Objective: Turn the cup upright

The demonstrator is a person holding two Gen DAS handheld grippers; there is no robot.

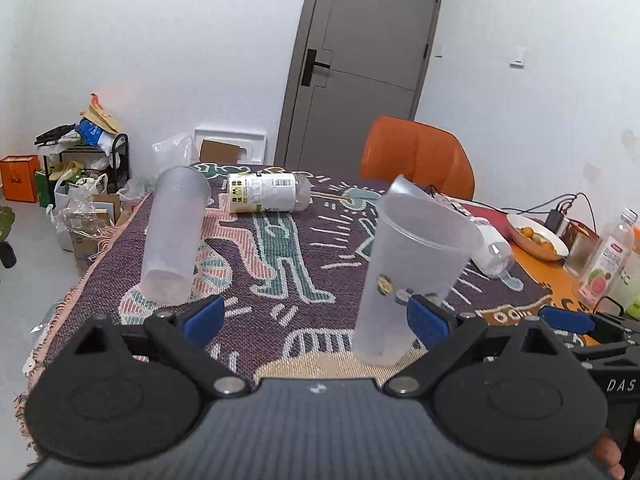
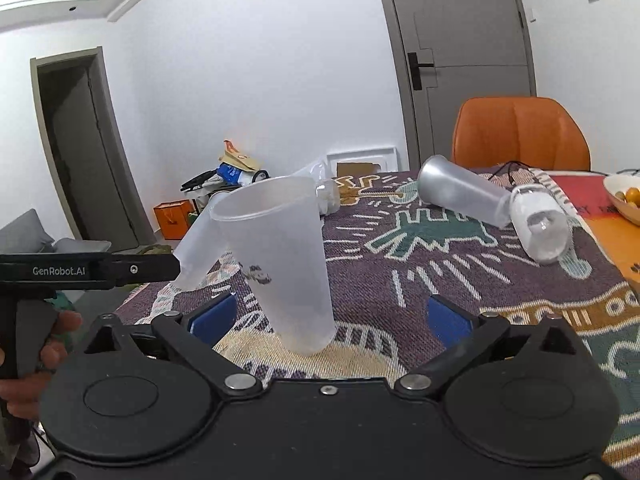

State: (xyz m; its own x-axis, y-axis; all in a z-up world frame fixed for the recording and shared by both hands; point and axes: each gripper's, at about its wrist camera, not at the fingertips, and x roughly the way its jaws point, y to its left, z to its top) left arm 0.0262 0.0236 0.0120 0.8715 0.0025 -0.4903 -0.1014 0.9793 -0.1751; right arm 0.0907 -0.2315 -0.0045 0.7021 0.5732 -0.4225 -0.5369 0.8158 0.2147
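A frosted plastic cup [image 1: 408, 268] stands upright on the patterned cloth, mouth up; it also shows in the right wrist view [image 2: 280, 260]. My left gripper [image 1: 316, 320] is open, its right fingertip beside the cup's lower wall. My right gripper [image 2: 328, 318] is open, the cup's base between its blue pads, not touched. A second frosted cup [image 1: 174, 236] stands mouth down at the left; it also shows behind the first [image 2: 198, 248]. A third cup [image 2: 460, 192] lies on its side at the back right.
A labelled bottle [image 1: 268, 192] lies on the cloth at the back. A clear bottle [image 2: 540, 224] lies at the right. A bowl of oranges [image 1: 536, 236], drink bottles [image 1: 608, 260] and cables sit right. An orange chair [image 2: 520, 132] stands behind the table.
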